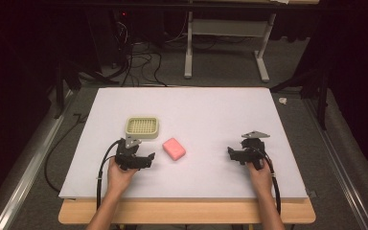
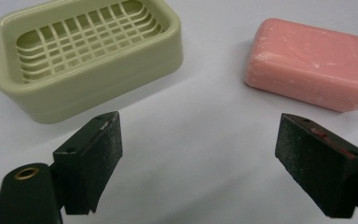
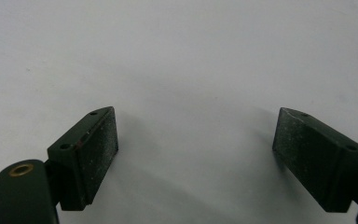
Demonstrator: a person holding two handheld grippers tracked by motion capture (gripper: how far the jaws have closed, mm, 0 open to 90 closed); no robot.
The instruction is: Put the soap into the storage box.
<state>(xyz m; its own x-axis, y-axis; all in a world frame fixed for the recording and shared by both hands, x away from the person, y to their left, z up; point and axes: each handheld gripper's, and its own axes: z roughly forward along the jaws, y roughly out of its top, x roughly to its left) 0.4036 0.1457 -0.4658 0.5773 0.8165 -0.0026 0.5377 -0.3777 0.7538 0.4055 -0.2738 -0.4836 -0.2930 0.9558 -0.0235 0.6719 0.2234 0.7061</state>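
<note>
A pale green soap dish [image 1: 142, 127] with a grid floor sits on the white table top [image 1: 211, 110], left of the middle. Just right of it and a little nearer lies a pink bar of soap [image 1: 174, 148]. My left gripper [image 1: 143, 154] rests on the table just in front of both, held in a hand. In the left gripper view it stands open [image 2: 200, 135], with the soap dish [image 2: 86, 56] ahead at the left and the soap [image 2: 310, 63] ahead at the right. Bare table lies between its jaws. My right gripper [image 1: 235, 154] is open [image 3: 196, 133] over bare table, well right of the soap.
The white top lies on a wooden table whose front edge [image 1: 187, 213] shows near the person. Behind the table are a grey desk frame [image 1: 225, 43] and loose cables [image 1: 139, 62] on the carpet. Black cables trail from both grippers over the front edge.
</note>
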